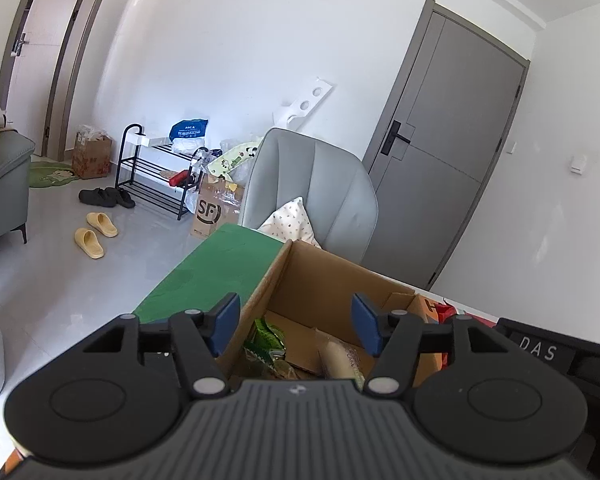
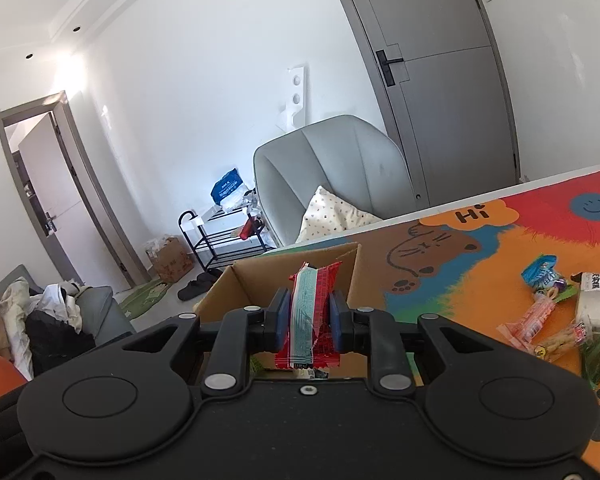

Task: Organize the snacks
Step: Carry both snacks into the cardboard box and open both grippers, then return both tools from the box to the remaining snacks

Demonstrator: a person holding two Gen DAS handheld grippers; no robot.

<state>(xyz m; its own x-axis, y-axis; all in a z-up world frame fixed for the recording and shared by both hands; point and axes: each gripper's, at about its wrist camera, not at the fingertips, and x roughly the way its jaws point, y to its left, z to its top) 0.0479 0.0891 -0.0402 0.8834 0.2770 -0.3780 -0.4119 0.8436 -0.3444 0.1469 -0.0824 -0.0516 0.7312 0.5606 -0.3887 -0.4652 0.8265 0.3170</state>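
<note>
A brown corrugated cardboard box [image 1: 320, 280] stands open on the counter, crinkly green packet [image 1: 266, 342] and a pale wrapped cake [image 1: 340, 356] lying inside. The left tongs [image 1: 296, 326] hover above it, blue pads spread wide, holding nothing. The right tongs [image 2: 310, 322] are clamped on a glossy red-and-teal snack bar [image 2: 310, 316], upright above the box [image 2: 260, 280]. More wrapped snacks [image 2: 548, 312] lie scattered on the colourful cartoon mat [image 2: 460, 264]
</note>
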